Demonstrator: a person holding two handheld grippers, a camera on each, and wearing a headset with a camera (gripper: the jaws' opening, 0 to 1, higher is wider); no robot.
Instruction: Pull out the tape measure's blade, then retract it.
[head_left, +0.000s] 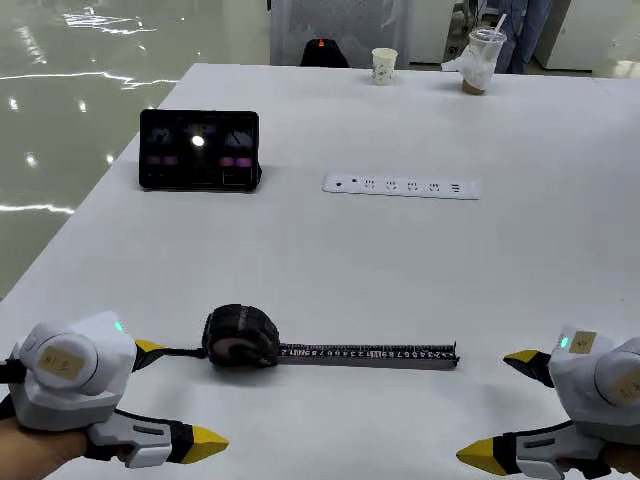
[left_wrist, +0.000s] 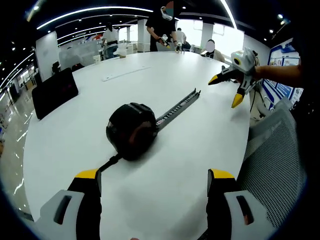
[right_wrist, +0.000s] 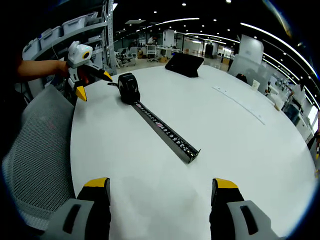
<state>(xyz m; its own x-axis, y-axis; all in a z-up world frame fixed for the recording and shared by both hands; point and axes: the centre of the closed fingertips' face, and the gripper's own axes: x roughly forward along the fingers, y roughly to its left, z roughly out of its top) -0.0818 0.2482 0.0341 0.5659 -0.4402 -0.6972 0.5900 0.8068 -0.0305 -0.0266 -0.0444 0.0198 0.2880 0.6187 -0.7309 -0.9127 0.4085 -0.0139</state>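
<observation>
My left gripper (head_left: 180, 393) has a rounded white housing with a small green light and a pale yellow sticker on its round end. Its two jaws are black, with grey panels and bright yellow pointed tips. My right gripper (head_left: 497, 406) is built the same way: white body, green light, yellowish label, yellow-tipped black jaws. In the gripper views, each grey panel has a dark slot.

Even ceiling light brightens the broad white tabletop (head_left: 330, 270). Left of it the glossy pale floor (head_left: 60, 120) glares. Both gripper views bow at their edges.
</observation>
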